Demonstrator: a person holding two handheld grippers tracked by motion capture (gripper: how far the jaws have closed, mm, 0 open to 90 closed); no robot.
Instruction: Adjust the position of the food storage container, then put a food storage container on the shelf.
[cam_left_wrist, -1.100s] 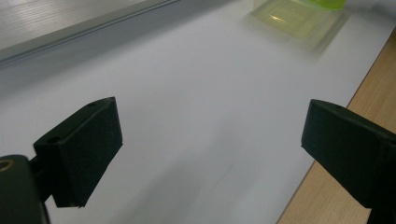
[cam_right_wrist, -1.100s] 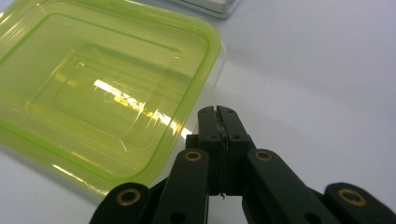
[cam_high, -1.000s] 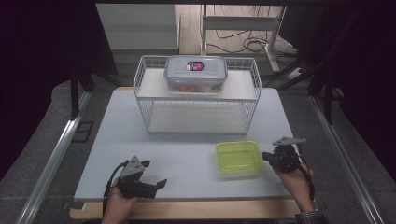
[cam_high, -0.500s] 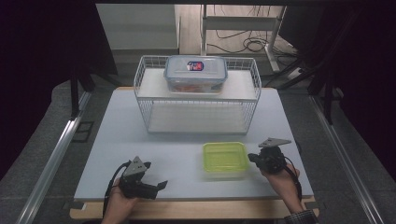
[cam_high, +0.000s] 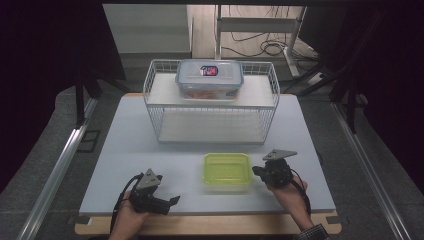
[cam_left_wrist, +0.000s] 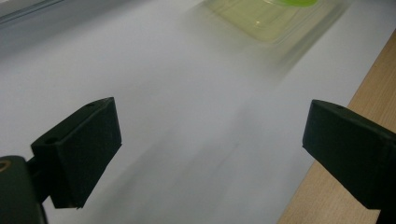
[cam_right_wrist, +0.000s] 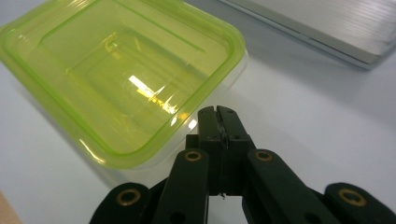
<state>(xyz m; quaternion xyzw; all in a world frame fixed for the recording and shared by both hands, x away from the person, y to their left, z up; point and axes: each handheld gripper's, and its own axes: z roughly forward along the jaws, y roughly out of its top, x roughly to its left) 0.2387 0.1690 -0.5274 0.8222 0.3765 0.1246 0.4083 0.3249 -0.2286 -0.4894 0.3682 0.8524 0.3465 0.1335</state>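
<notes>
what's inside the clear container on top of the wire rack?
Through the clear container on the wire rack, something orange-red shows low inside. The lid and its label cover the rest, so what it is cannot be told.

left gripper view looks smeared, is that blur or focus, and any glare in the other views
Left gripper view: motion-like streaking smears the translucent yellow-green plastic container, while the open left tool stays sharp. Right gripper view: a bright glare patch sits on the container lid; the shut right tool is crisp. High view: even light on the white table, dark surroundings.
</notes>
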